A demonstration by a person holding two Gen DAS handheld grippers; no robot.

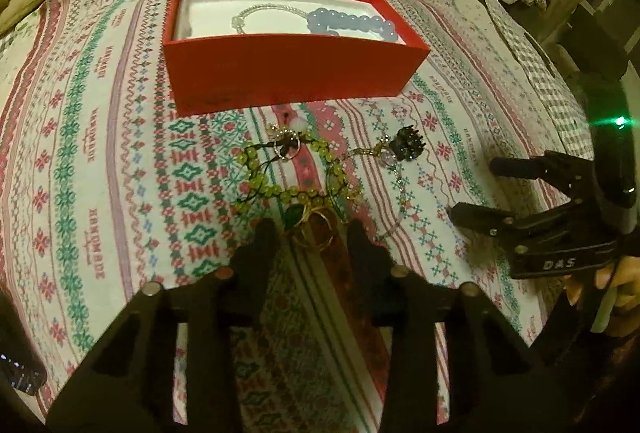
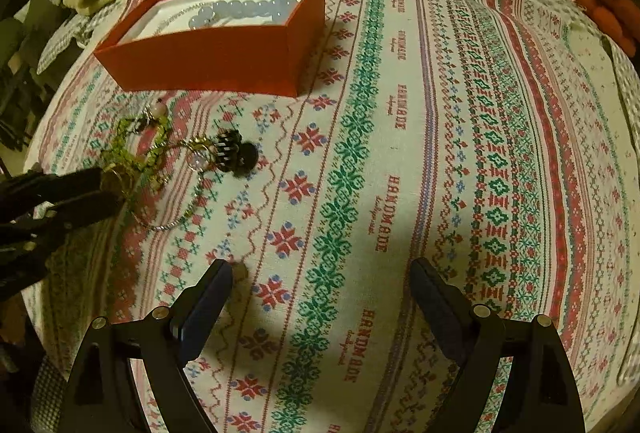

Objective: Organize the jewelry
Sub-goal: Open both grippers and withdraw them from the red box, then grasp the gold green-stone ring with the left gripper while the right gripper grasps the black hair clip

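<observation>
My left tongs (image 1: 312,233) sit low over the patterned cloth (image 1: 100,153), fingers set a moderate gap apart, straddling the near edge of the jewelry pile. A gold ring (image 1: 320,229) and a green leaf-shaped piece (image 1: 295,213) lie in the gap between the tips; I cannot tell whether either finger touches them, and nothing is clamped. Just beyond the tips lies the green bead bracelet (image 1: 288,173), tangled with a dark cord and a small ring. Ahead and to the right of my left tongs rests a black claw clip (image 1: 408,145), with a thin silver chain (image 1: 400,193) trailing from it back toward the tips. Further ahead stands the red box (image 1: 288,73), open, white-lined, holding a blue bead bracelet (image 1: 352,23) and a thin pale beaded strand (image 1: 256,13).

My right tongs (image 2: 320,277) are spread wide, holding nothing, tips just above bare cloth. From their view the pile lies ahead and to the left, well apart from the tips; the box (image 2: 216,61) sits further ahead-left. The left tongs enter from the left edge, tips at the gold ring (image 2: 114,175).
</observation>
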